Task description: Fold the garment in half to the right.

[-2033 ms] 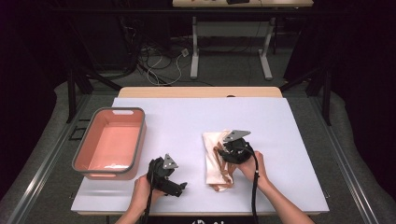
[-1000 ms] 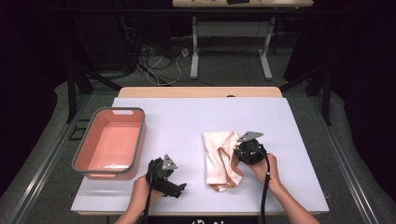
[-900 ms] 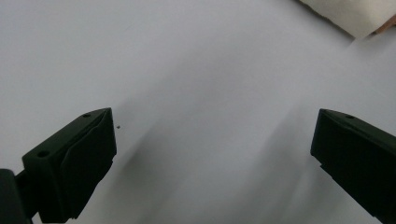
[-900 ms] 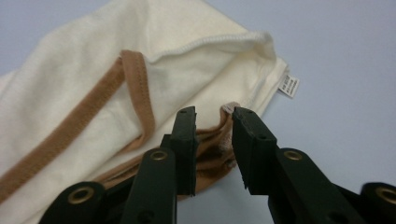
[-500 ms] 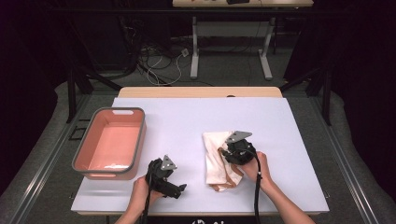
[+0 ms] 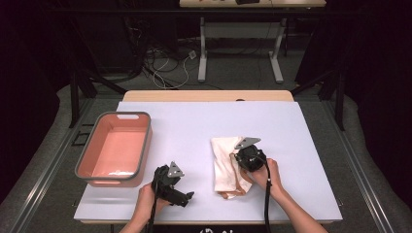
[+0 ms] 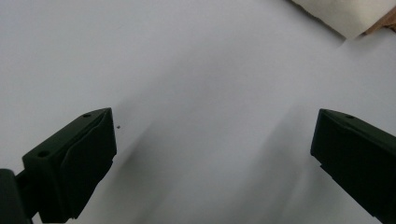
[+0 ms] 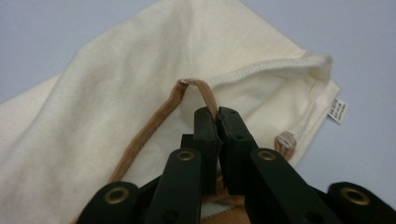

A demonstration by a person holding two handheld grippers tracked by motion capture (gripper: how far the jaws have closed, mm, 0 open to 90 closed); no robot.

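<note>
A cream cloth bag with a tan strap lies flat on the white table, right of centre. My right gripper rests on the bag's right side. In the right gripper view its jaws are shut on the tan strap, pinching up a small loop above the cream cloth. My left gripper sits low near the table's front edge, left of the bag, with nothing between its wide-open jaws. A corner of the bag shows ahead of it.
A pink basin with a grey rim stands on the table's left side, with nothing in it. A small white label hangs at the bag's hemmed edge. Beyond the far edge are desk legs and cables on the floor.
The right gripper swung out to the bag's right edge a second ago, then came back left onto the bag. The left gripper has stayed still.
</note>
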